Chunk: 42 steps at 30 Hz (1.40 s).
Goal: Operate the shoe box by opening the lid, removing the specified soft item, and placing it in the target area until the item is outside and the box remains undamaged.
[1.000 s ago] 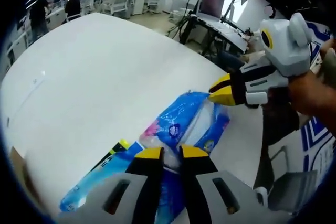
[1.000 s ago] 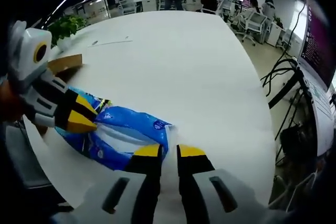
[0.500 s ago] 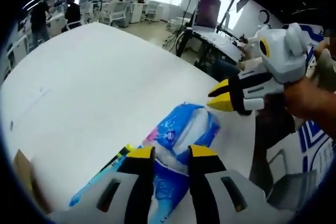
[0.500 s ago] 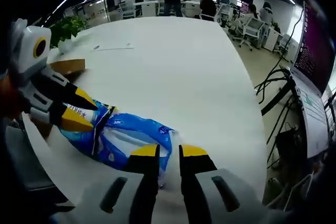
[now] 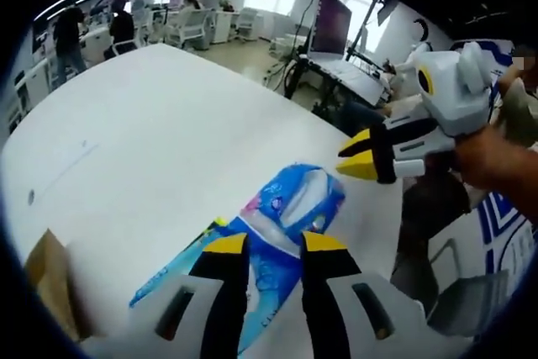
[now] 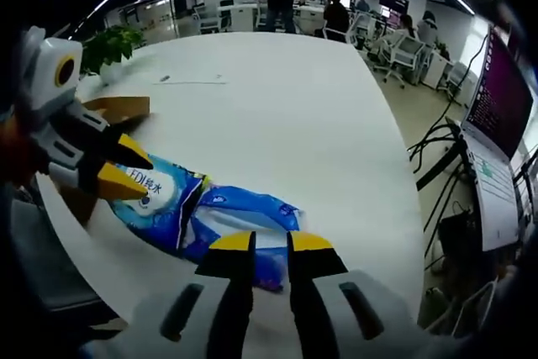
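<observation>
Released since before, blue packet [image 6: 210,216] lies near table edge [image 6: 101,279], both tools narrowly parted.

A blue pack [image 5: 282,212] lies on the white counter [image 5: 160,132], the left tool [image 5: 267,245] parted over it, the right tool [image 5: 353,157] just beside.
</observation>
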Available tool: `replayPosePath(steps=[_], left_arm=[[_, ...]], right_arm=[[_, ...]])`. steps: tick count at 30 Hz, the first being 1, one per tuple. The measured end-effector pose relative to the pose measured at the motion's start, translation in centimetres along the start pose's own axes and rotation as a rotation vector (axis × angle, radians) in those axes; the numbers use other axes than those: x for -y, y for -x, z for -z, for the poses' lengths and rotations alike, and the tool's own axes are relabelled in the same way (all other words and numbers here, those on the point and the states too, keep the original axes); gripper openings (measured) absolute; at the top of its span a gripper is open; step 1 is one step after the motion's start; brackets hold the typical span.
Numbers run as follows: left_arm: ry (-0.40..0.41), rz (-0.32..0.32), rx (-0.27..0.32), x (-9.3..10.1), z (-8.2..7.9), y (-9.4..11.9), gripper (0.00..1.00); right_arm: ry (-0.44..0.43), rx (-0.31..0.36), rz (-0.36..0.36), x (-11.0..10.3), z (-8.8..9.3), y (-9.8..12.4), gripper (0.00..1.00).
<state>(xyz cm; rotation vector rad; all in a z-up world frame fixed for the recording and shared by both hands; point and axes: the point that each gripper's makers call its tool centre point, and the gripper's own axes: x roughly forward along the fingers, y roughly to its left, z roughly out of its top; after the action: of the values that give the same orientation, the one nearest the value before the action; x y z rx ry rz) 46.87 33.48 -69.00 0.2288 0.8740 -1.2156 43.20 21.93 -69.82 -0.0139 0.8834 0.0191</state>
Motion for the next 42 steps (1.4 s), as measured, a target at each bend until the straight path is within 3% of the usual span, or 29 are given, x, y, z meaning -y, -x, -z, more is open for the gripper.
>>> replayPosePath(steps=[11, 29, 42], left_arm=[[0.007, -0.011, 0.028, -0.4, 0.6, 3.3, 0.2], [0.059, -0.073, 0.07, -4.6, 2.9, 9.8, 0.2], [0.106, -0.119, 0.082, -7.7, 5.8, 14.0, 0.2]], right_arm=[[0.026, 0.011, -0.004, -3.0, -1.0, 1.3, 0.13], [0.099, 0.019, -0.062, -10.6, -4.0, 1.0, 0.13], [0.144, 0.022, -0.113, -16.7, -5.4, 0.2, 0.13]])
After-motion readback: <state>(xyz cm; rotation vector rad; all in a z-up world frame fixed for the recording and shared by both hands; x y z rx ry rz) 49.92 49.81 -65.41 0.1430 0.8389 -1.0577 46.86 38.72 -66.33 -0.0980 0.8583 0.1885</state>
